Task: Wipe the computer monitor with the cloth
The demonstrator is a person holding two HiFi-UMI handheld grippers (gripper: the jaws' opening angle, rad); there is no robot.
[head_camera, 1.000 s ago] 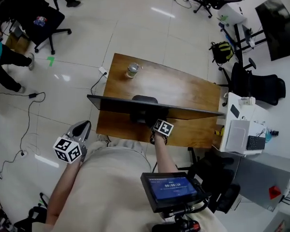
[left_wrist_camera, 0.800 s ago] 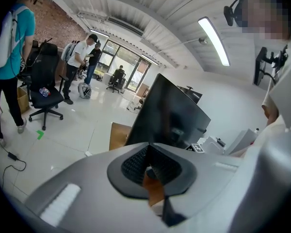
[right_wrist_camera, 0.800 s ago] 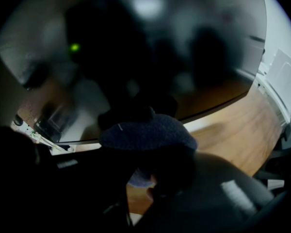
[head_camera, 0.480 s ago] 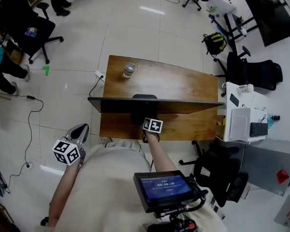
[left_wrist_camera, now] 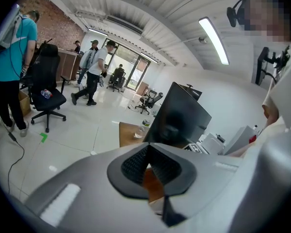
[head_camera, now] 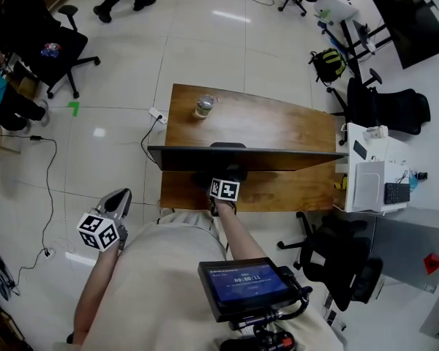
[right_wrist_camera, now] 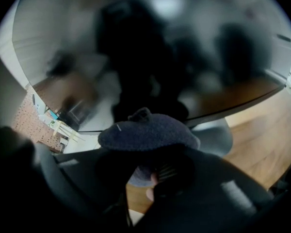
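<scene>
Seen from above, the dark monitor [head_camera: 278,158] stands across the wooden desk [head_camera: 278,126]. My right gripper [head_camera: 223,177] sits at the screen's lower middle, near the stand, its marker cube toward me. In the right gripper view it [right_wrist_camera: 153,166] is shut on a dark grey cloth [right_wrist_camera: 148,132], which bulges against the glossy screen [right_wrist_camera: 150,52]. My left gripper [head_camera: 121,196] hangs over the floor left of the desk, away from the monitor. Its pads [left_wrist_camera: 136,164] are closed together with nothing between them. The monitor [left_wrist_camera: 182,115] shows ahead of it.
A glass jar [head_camera: 203,106] stands at the desk's far left corner. A white cabinet [head_camera: 373,178] adjoins the desk on the right, with black office chairs [head_camera: 386,110] beyond. Another chair [head_camera: 58,50] and cables [head_camera: 47,181] lie on the floor at left. People stand far left.
My right gripper has slid leftward along the screen with the cloth. The left gripper has stayed beside my body.
</scene>
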